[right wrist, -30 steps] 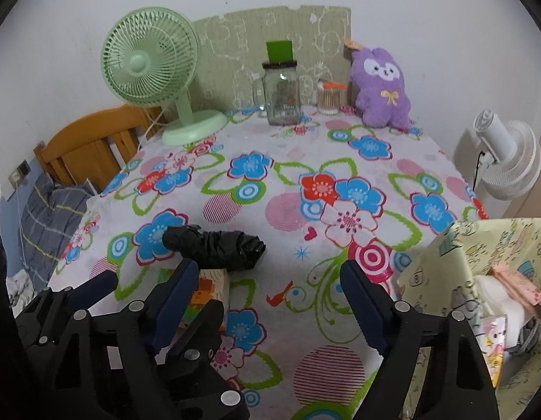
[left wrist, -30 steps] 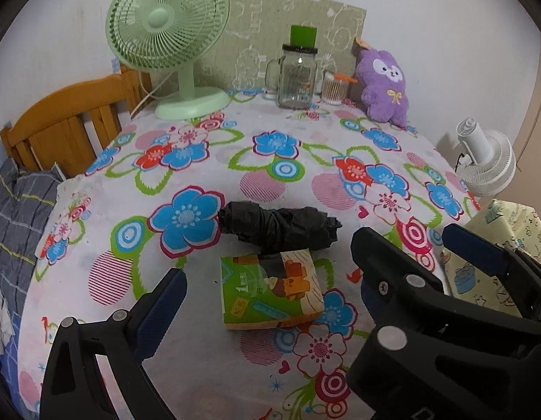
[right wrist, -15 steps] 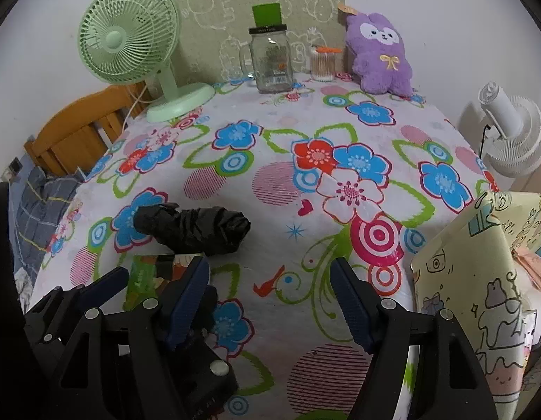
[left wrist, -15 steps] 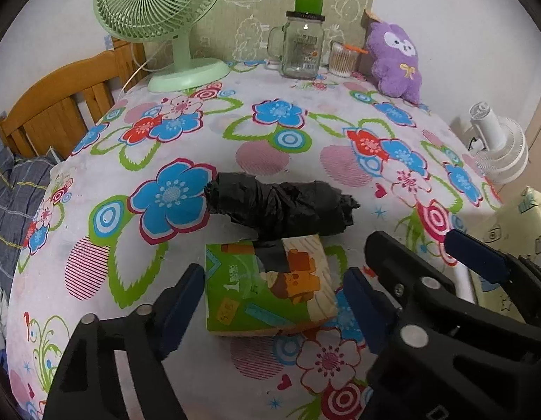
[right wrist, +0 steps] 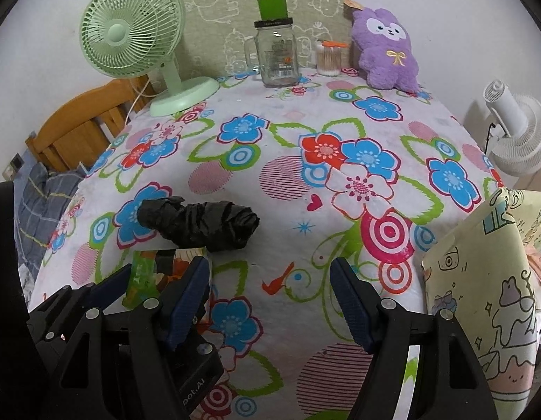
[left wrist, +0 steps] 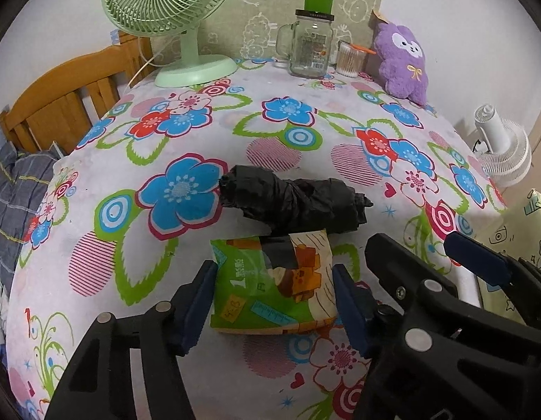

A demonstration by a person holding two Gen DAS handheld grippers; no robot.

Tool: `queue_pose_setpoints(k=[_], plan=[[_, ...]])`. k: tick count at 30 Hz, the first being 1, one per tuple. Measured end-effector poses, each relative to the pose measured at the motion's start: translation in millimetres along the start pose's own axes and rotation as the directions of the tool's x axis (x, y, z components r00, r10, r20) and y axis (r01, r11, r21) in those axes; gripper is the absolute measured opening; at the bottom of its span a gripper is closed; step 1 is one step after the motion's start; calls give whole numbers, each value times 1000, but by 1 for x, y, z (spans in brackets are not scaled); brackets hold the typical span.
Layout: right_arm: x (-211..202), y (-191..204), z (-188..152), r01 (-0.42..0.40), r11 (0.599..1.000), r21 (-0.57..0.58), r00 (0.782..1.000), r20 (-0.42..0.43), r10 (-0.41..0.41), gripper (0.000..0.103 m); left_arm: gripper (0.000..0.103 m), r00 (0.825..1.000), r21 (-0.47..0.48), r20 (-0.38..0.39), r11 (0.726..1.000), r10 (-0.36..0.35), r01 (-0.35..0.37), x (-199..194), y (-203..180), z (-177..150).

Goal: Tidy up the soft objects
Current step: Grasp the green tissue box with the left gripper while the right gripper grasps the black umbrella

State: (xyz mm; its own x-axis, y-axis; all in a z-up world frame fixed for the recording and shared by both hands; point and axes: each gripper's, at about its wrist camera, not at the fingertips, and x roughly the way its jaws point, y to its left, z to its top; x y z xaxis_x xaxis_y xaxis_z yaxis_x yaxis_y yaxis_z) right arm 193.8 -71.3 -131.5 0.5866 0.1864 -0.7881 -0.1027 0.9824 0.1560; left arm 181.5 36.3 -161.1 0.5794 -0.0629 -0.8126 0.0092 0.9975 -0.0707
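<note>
While the left gripper [left wrist: 272, 301] reaches low and forward over the flowered tablecloth [left wrist: 186, 129], its two blue-padded fingers [left wrist: 197, 301] straddle a green tissue pack [left wrist: 270, 280], one pad at each short side of the pack; the pads look pressed against or just beside the wrapper, and whether they actually squeeze it cannot be told. The pack lies flat toward the near edge of the table, at about 6 o'clock from a crumpled black plastic bag roll [left wrist: 295, 203], which touches its far edge. The right gripper [right wrist: 270, 301] is held level just to the right of the left one, its fingers spread wide over bare cloth with nothing between them; in the left wrist view it shows at 4 o'clock as a black frame with a blue tip. At 3 o'clock of the right gripper, off the table's right edge, stands a pale yellow cartoon-printed bag [right wrist: 480, 287] with soft things inside. The middle of the table beyond the black roll is open cloth up to the far edge, where a green desk fan [right wrist: 137, 35] stands at 11 o'clock, a glass mason jar mug [right wrist: 275, 56] at 12, a cotton swab jar [right wrist: 329, 57] beside it, and a purple plush toy [right wrist: 386, 49] at 1 o'clock.
</note>
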Motion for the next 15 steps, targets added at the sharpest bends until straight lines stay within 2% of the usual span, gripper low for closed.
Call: queue_pose_setpoints(k=[15], plan=[[-4, 35, 10, -51, 997, -50, 998, 39, 53, 76, 66, 995, -45, 60, 996, 83, -80, -20, 34, 7]])
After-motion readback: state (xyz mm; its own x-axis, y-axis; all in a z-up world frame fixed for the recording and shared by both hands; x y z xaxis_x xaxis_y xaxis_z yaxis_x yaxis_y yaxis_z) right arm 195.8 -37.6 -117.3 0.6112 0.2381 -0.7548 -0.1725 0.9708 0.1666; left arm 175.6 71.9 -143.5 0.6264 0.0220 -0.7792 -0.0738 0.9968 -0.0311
